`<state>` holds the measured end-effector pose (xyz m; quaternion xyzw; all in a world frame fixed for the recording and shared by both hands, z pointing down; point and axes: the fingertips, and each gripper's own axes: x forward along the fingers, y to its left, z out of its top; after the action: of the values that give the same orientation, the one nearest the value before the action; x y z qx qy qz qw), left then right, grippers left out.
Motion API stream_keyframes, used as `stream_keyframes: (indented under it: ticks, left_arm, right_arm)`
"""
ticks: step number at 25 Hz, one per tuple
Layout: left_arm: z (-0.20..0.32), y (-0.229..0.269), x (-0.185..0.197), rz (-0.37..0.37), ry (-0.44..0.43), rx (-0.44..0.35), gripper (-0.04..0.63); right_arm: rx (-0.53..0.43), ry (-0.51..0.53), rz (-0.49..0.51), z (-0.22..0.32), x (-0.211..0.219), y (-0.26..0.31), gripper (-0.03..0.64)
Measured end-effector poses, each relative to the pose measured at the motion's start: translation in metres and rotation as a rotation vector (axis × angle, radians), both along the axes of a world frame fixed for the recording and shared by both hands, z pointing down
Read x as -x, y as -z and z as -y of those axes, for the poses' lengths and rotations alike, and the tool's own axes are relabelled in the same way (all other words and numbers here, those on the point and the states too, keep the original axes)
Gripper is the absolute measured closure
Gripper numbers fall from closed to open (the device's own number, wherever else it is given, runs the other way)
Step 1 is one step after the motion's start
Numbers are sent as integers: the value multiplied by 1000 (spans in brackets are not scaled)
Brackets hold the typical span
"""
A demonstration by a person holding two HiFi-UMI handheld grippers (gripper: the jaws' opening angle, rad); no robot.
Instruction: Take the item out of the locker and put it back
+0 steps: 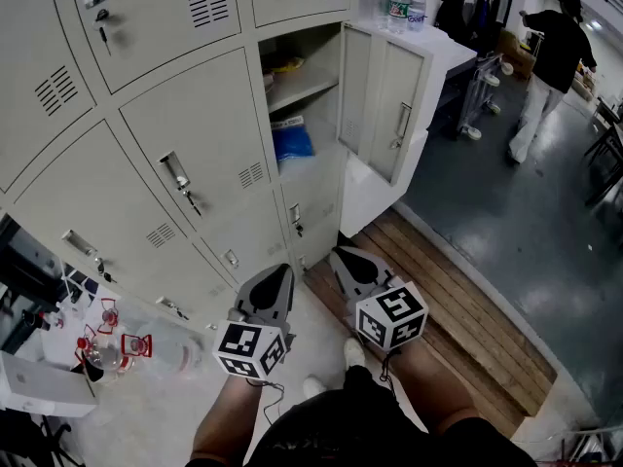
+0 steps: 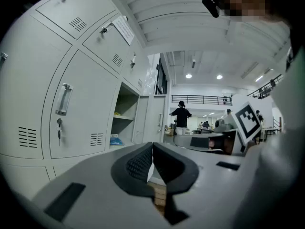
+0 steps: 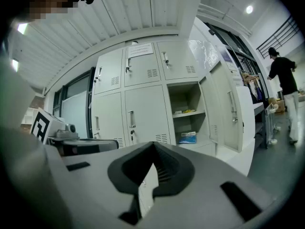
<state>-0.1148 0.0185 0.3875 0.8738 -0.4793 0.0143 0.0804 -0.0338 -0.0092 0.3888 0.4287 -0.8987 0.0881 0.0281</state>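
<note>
Standing before open locker point(image 1: 323, 168): left gripper point(image 1: 282, 272) and right gripper point(image 1: 343, 256) both pressed closed, empty, well short of compartment. Blue packet point(image 1: 290, 140) lay on lower shelf inside, door point(image 1: 384, 95) swung wide. Removal and return judged both outstanding.

Upper centre: the open grey metal locker compartment point(image 1: 326, 56) holds a blue plastic packet point(image 1: 291, 141) on its lower shelf point(image 1: 313, 166), a yellow item point(image 1: 286, 65) on the shelf above point(image 1: 304, 87). Its door point(image 1: 384, 100) stands right; brown wooden planks point(image 1: 458, 309) lie lower right.
</note>
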Motion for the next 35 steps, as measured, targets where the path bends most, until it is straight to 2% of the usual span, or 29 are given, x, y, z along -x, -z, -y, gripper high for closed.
stream_keyframes:
  ticks: [10,20,35]
  left_arm:
    - [1,0,-1,-6,-1,4,589]
    - [10,-4,0,-11,5,10,589]
    - [52,2,-21,0,31,6,589]
  right_arm:
    - [-10,14,13,0,2,3,617]
    - [-34,29,-18,10,6,5,617]
    - [-73,59,-20,64,-16,24,617]
